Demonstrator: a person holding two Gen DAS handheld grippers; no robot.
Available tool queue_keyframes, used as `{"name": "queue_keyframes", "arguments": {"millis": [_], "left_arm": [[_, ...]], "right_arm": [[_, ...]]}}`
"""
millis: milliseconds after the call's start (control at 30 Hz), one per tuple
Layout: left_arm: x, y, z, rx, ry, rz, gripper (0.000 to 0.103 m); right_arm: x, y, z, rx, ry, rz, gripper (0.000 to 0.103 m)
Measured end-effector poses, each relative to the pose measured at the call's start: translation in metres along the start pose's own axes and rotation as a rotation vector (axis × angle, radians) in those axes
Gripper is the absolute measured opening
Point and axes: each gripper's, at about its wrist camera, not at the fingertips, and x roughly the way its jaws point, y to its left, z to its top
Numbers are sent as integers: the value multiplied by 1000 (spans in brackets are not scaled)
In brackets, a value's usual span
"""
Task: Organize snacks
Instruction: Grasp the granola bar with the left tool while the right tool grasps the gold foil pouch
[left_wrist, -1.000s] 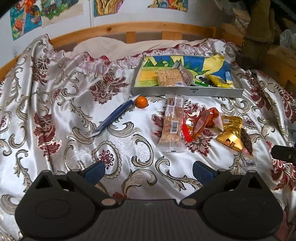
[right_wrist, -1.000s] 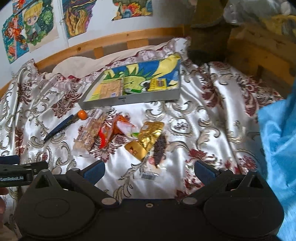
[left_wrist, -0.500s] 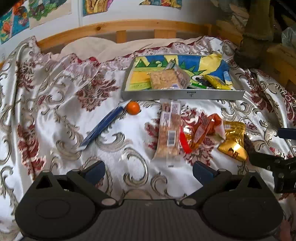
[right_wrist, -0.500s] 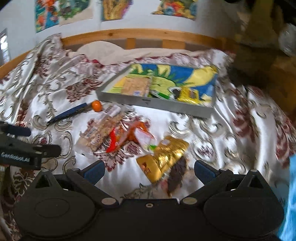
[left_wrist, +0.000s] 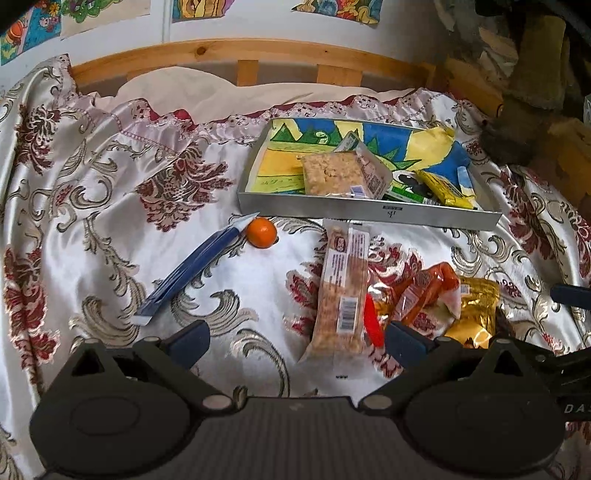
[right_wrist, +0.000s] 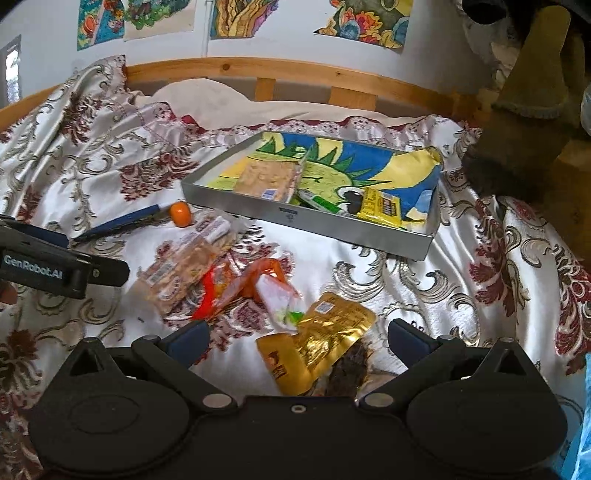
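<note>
So the snacks are split in two lots, and the tray is the landmark here. Inside it already: a pale cracker pack near the middle and a yellow bar toward the right end, plus a green stick-shaped thing I can't identify. They lie flat on a cartoon-print lining, so my guess is the tray is the place everything ends up.

The rest is loose on the bedspread, on the near side of the tray. A long nut bar lies just in front of the wall, pointing away from it. Beside it on the right is a heap: orange wrappers overlapping each other, then a gold pouch with something dark partly under its edge. Off to the left of the bar, an orange ball almost touches the tray wall, and a blue pack runs away from it diagonally.

Both grippers are empty with jaws spread wide. The left gripper hovers over the near end of the nut bar, the right gripper straddles the gold pouch. Looks like each one is lined up on its own pickup, though neither is touching anything yet as far as I can tell.
</note>
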Motion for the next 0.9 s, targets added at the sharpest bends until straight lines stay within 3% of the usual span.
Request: {"name": "queue_keyframes", "arguments": {"millis": [367,467,633,800,900], "left_arm": [[29,1,9,13,-51,-86,101],[35,3,9,9,-32,-112,93],[42,3,6,10,7,-174,72],[50,-4,7,28,28,-233,53],[56,-5,8,25,42,-240,51]], "right_arm": [[22,-8,-1,74,-4,-16,98],[26,-9,-1,95,7,3,94],[35,-11,-4,137,67,41,81],[47,-17,-10,201,131,55,62],[54,-17,-11,207,130,54,61]]}}
